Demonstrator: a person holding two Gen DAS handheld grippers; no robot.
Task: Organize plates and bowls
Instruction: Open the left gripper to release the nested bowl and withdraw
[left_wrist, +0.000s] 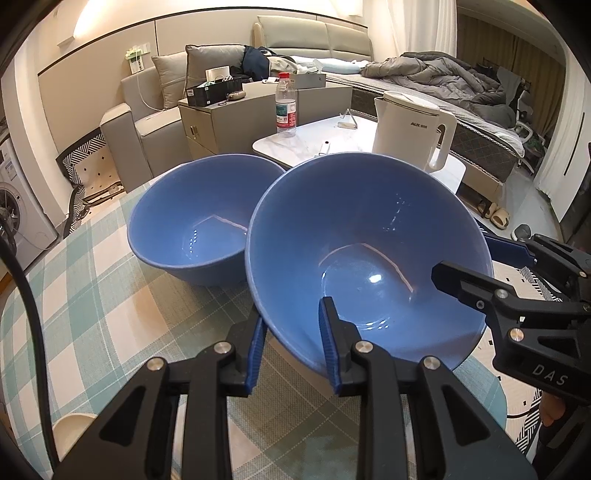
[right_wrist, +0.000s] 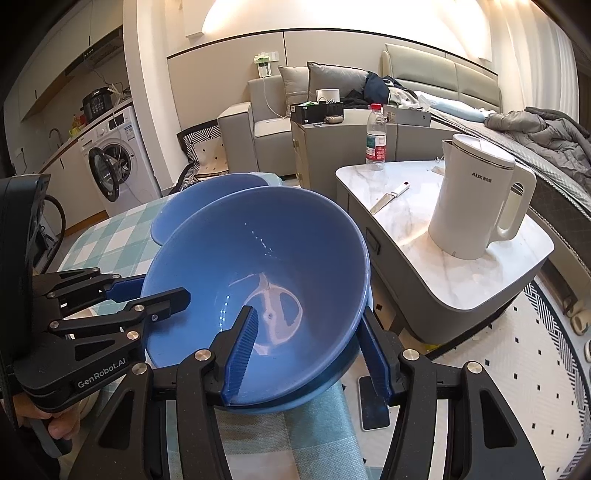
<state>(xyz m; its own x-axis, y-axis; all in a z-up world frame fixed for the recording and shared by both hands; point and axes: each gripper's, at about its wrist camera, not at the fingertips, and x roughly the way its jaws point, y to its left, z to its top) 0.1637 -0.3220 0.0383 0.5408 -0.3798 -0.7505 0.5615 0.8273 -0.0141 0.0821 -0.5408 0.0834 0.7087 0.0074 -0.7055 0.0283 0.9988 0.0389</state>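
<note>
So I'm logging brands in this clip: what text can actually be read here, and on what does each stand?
"AUX" – on the white kettle, with small unreadable characters beside it.
"GenRobot.AI" – on the left gripper body, in the right wrist view.
"DAS" – on the right gripper body, in the left wrist view.
Water bottle label: print too small to read.
Washing machine stickers: blurred, unreadable.
The blue bowl shows no text.

A table covered with a green-and-cream checked cloth (left_wrist: 92, 295) bears a blue bowl (left_wrist: 199, 221) sitting upright toward its far edge, while beyond it a separate white marble-topped side table (right_wrist: 480, 280) carries a white kettle (right_wrist: 476, 199), a clear water bottle (right_wrist: 376, 138) and a knife (right_wrist: 389, 197).
</note>
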